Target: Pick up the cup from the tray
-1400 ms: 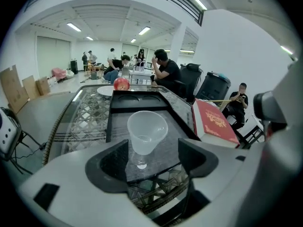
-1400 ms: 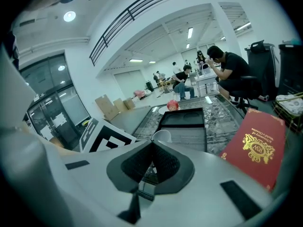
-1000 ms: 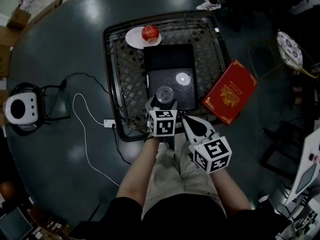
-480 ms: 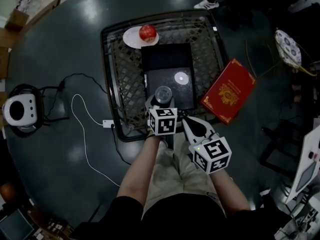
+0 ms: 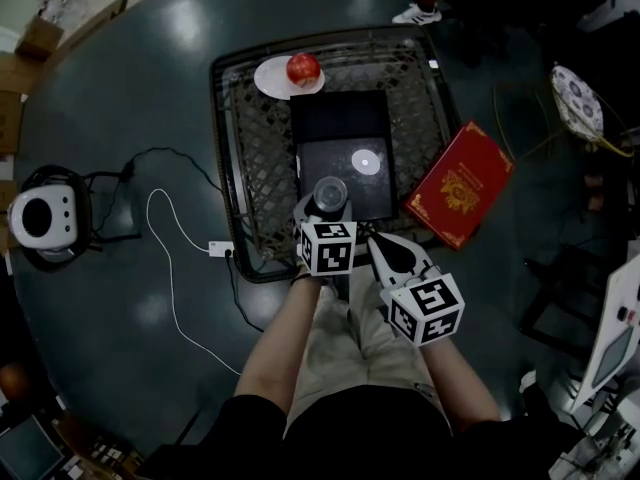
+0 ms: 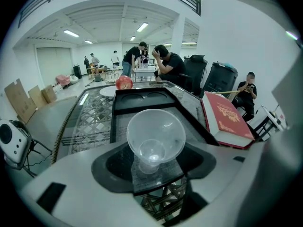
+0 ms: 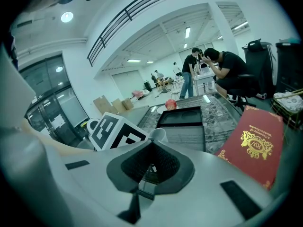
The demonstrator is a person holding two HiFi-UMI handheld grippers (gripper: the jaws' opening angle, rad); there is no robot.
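**Item 1, far left of the head view.** White round device (image 5: 42, 218) on the dark floor. A white cable (image 5: 165, 238) trails right toward the table. Neither is part of the job.

**Item 2, upper centre.** Lattice-top table (image 5: 245, 158). At its far edge is a white plate (image 5: 272, 80) bearing a red apple (image 5: 303, 67).

**Item 3, centre.** Black tray (image 5: 345, 118), lying on the table.

**Item 4, centre, just below.** Clear plastic cup (image 5: 329, 192), mouth up, at the tray's near edge.

**Item 5, centre.** Left gripper (image 5: 326, 208), angled down onto the cup. Its jaws have just been closing. The cup sits between them, and the pads bear on its lower body at a fairly wide spread.

*Handling note.* The grip looks made and the lift is the step in hand.
- The cup wall looks thin, so it probably needs no further squeeze.
- Raise it straight up and keep the mouth level.
- Clear the tray's lip before carrying it anywhere.

**Item 6, right of centre.** Right gripper (image 5: 384, 251), jaws together with nothing in them, held off the tray. It is best left parked there.

**Item 7, right.** Red book (image 5: 462, 185) at the table's right edge, well off the lift path.
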